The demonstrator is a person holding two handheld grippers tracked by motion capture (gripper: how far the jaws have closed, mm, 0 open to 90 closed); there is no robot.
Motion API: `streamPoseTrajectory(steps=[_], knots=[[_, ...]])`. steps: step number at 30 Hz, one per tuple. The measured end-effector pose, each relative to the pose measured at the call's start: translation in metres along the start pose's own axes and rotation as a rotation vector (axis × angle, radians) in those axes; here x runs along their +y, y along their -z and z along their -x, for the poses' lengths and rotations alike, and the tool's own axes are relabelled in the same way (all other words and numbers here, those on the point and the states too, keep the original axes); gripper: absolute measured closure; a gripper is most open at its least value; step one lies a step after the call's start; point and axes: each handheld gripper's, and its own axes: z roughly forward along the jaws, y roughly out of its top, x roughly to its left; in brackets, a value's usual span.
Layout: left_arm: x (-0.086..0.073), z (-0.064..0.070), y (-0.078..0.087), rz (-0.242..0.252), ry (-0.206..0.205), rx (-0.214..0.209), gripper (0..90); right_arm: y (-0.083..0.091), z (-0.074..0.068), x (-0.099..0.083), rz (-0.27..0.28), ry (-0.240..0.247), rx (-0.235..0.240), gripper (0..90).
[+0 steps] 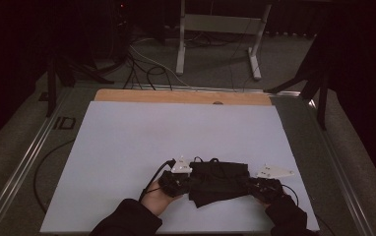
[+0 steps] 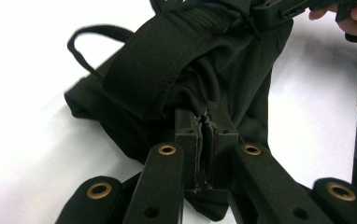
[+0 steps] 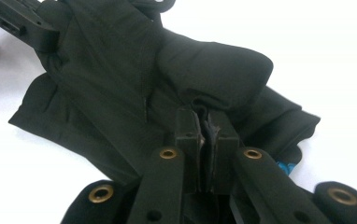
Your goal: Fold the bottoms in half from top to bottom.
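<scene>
A black cloth garment (image 1: 219,181) with a wide elastic waistband (image 2: 144,70) and thin drawstrings lies folded near the front edge of the white table (image 1: 141,137). My left gripper (image 1: 192,181) pinches the garment's left side; in the left gripper view (image 2: 208,122) its jaws are closed on a fold of the cloth. At the garment's right side my right gripper (image 1: 249,186) does the same, its jaws (image 3: 207,122) clamped on black fabric. Each gripper's camera shows the other gripper at its top edge, the right gripper (image 2: 279,10) and the left gripper (image 3: 22,23).
A wooden strip (image 1: 181,96) runs along the table's far edge. Beyond it stand a metal desk frame (image 1: 218,37) and cables (image 1: 146,69) on the floor. Metal rails (image 1: 18,167) flank the table. A small blue patch (image 3: 286,167) peeks from under the garment.
</scene>
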Motion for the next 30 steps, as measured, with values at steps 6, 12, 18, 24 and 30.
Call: streamPoseTrajectory(steps=[6, 12, 18, 24, 30], knots=[[-0.006, -0.001, -0.001, -0.009, 0.012, -0.005, 86.3, -0.001, -0.002, -0.007, -0.018, -0.018, 0.011, 85.4], [-0.011, -0.001, -0.004, -0.022, 0.01, -0.013, 86.2, -0.005, -0.003, -0.015, -0.037, -0.027, 0.015, 85.2], [-0.012, -0.004, -0.005, -0.025, 0.007, -0.028, 85.2, -0.006, -0.004, -0.018, -0.043, -0.03, 0.013, 84.3], [-0.014, -0.007, -0.007, -0.021, 0.012, -0.049, 83.8, -0.007, -0.005, -0.018, -0.048, -0.026, 0.007, 83.3], [-0.011, -0.008, 0.0, -0.002, 0.005, -0.044, 76.7, -0.003, -0.004, -0.014, -0.039, -0.026, 0.001, 78.0]])
